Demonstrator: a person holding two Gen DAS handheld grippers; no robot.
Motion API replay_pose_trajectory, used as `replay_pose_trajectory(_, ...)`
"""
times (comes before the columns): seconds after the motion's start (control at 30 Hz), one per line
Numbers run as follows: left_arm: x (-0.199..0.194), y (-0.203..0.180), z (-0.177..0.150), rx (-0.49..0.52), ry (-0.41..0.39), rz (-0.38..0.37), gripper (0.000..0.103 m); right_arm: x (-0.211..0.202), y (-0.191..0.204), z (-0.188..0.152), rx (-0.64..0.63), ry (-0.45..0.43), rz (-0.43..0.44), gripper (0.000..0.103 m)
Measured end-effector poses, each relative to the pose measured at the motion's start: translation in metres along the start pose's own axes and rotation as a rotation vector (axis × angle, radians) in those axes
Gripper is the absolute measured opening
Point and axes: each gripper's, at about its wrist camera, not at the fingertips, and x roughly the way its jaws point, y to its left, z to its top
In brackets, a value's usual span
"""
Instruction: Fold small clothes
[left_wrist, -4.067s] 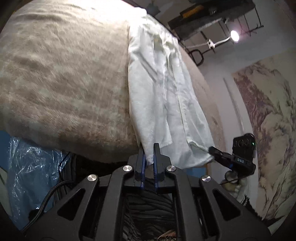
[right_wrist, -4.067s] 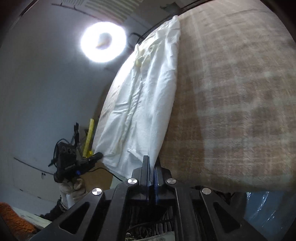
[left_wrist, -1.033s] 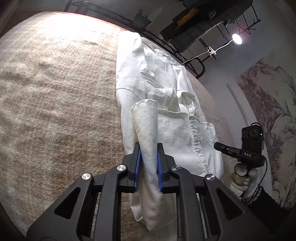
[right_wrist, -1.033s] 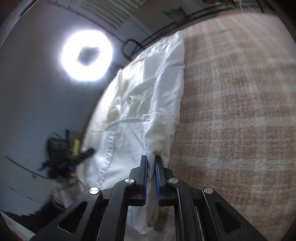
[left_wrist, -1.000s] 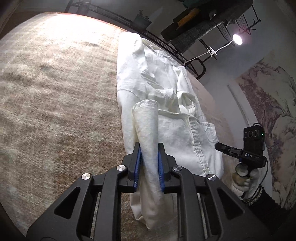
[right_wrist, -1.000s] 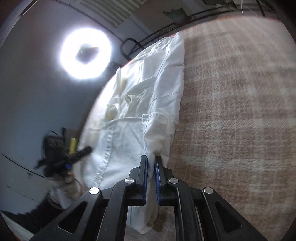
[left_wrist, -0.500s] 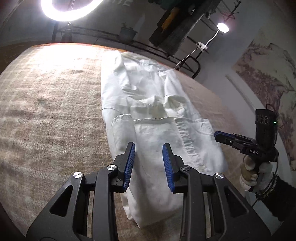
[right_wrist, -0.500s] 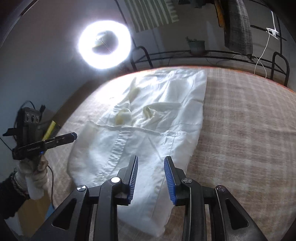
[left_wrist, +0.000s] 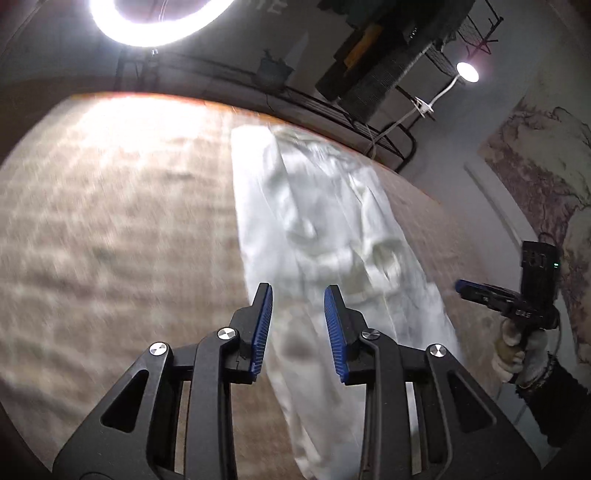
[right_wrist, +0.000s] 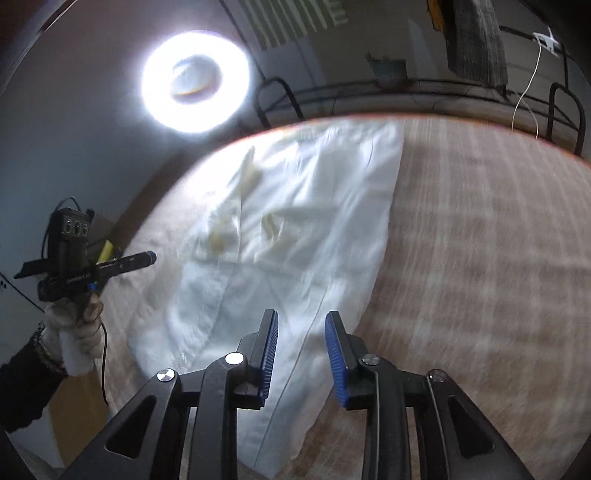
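From the left wrist, one white shirt (left_wrist: 325, 236) lies on the plaid blanket (left_wrist: 110, 229), long axis running from near to far, collar end far. The left gripper (left_wrist: 298, 325) hangs above its near part, jaws apart, having just opened off the cloth. The right gripper (left_wrist: 480, 291) shows at right.

From the right wrist, the same single shirt (right_wrist: 295, 236) stretches away toward the ring light (right_wrist: 195, 81). The right gripper (right_wrist: 301, 350) has likewise just parted, nothing pinched. The left gripper (right_wrist: 129, 262) appears at left.

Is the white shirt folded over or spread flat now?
Folded over: the white shirt lies doubled on the plaid blanket, hem edge across its middle.
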Motion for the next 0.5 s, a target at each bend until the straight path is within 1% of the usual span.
replay_pose_trajectory(0.1, 0.019, 0.002, 0.033, 0.074, -0.003, 0.033, 0.029, -0.006, -0.011, 0.022, 0.012, -0.032, -0.001, 0.028)
replay_pose_trajectory(0.2, 0.045, 0.008, 0.060, 0.108, -0.001, 0.075, 0.029, -0.001, -0.019, 0.046, 0.011, -0.054, -0.010, 0.028)
replay_pose_trajectory(0.27, 0.065, 0.014, 0.075, 0.107, 0.009, 0.090, 0.029, 0.008, -0.026, 0.061, 0.018, -0.056, -0.013, 0.027)
replay_pose_trajectory(0.4, 0.101, 0.018, 0.090, 0.116, 0.037, 0.111, 0.029, 0.032, -0.041, 0.089, 0.031, -0.049, -0.026, 0.027)
replay_pose_trajectory(0.5, 0.125, 0.013, 0.096, 0.154, 0.058, 0.133, 0.029, 0.055, -0.047, 0.103, 0.022, -0.033, -0.043, 0.027)
